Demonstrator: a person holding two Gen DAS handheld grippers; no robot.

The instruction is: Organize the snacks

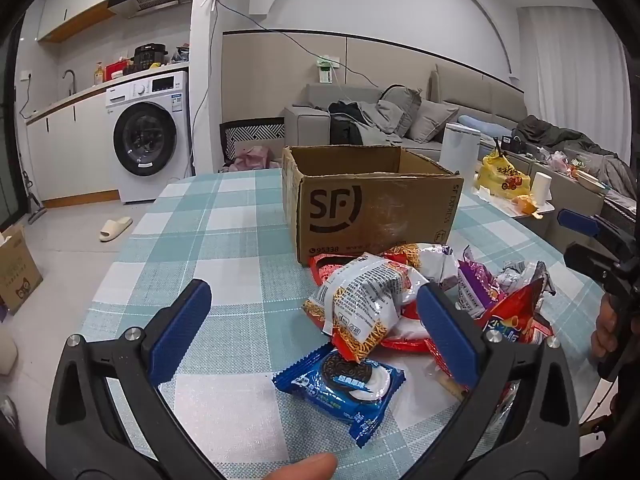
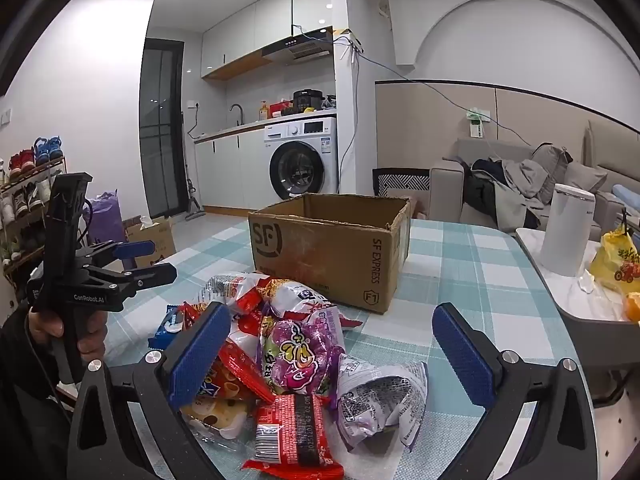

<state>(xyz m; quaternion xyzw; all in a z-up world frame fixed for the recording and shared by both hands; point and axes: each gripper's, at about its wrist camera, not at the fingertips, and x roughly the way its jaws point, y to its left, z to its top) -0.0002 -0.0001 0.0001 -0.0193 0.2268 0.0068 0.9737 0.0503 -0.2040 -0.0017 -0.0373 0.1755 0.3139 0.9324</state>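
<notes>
A pile of snack packets (image 1: 408, 300) lies on the checked tablecloth in front of an open, empty-looking SF cardboard box (image 1: 372, 204). A blue cookie packet (image 1: 344, 388) lies nearest, with a white and orange noodle packet (image 1: 360, 304) behind it. My left gripper (image 1: 316, 332) is open above the cookie packet, holding nothing. In the right wrist view the pile (image 2: 288, 344) shows a purple packet (image 2: 300, 352) and a red packet (image 2: 296, 436), before the box (image 2: 328, 248). My right gripper (image 2: 332, 360) is open over the pile, empty. The left gripper (image 2: 140, 260) shows at left.
The round table (image 1: 208, 220) has a teal and white checked cloth. A side table at the right carries a white canister (image 2: 568, 228), a yellow bag (image 2: 616, 260) and a paper roll (image 1: 542, 188). A sofa, a washing machine and a shoe rack stand beyond.
</notes>
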